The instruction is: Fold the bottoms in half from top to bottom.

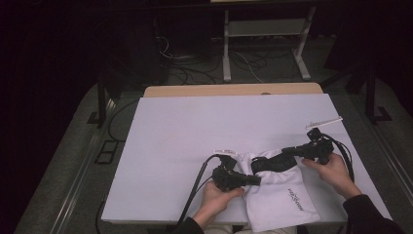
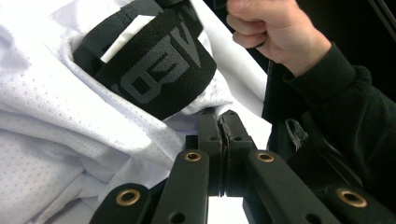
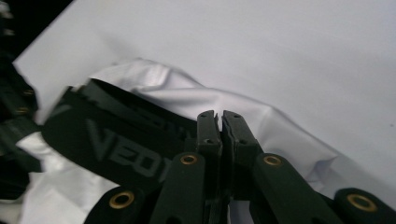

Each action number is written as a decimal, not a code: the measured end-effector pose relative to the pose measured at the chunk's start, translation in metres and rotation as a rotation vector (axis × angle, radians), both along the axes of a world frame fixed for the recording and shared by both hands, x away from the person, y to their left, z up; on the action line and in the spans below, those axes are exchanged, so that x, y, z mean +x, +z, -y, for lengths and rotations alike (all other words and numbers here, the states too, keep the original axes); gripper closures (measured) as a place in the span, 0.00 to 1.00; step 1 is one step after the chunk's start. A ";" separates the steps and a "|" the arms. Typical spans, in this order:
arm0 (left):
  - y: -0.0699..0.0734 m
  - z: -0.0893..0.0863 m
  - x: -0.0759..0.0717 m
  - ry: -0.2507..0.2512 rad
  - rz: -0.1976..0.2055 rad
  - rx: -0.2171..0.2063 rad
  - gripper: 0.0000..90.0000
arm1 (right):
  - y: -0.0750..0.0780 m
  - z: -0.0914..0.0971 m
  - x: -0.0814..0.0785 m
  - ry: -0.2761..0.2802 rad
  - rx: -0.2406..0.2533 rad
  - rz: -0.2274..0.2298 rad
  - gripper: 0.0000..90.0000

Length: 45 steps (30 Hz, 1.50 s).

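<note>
A white mesh garment (image 1: pixel 282 195) with a black lettered waistband (image 1: pixel 270 163) lies on the near right part of the white table (image 1: pixel 195 131). My left gripper (image 1: pixel 257 181) lies low at the garment's left edge. Its jaws (image 2: pixel 221 114) are shut, pinching white fabric just below the waistband (image 2: pixel 159 70). My right gripper (image 1: pixel 288 151) comes in from the right at the waistband's far end. Its jaws (image 3: pixel 220 114) are shut where the waistband (image 3: pixel 116 140) meets the white cloth (image 3: pixel 261 116). The other hand (image 2: pixel 275 32) shows as a fist in the left gripper view.
A thin white strip (image 1: pixel 324 121) lies near the table's right edge, and a small white tag (image 1: pixel 224 151) lies left of the garment. Beyond the table's wooden far edge (image 1: pixel 234 90), cables and a metal stand (image 1: pixel 263 44) sit on the dark floor.
</note>
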<state>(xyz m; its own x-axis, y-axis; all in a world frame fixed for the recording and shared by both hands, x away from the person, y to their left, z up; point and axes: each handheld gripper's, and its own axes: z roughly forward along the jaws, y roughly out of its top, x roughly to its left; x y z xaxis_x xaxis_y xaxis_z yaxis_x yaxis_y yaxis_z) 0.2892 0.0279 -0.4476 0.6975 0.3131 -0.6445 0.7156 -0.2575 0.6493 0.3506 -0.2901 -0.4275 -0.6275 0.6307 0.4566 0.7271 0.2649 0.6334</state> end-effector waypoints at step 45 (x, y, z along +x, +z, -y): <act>0.006 -0.001 -0.013 -0.037 0.151 0.144 0.51 | 0.005 0.021 -0.051 0.033 0.072 0.019 0.95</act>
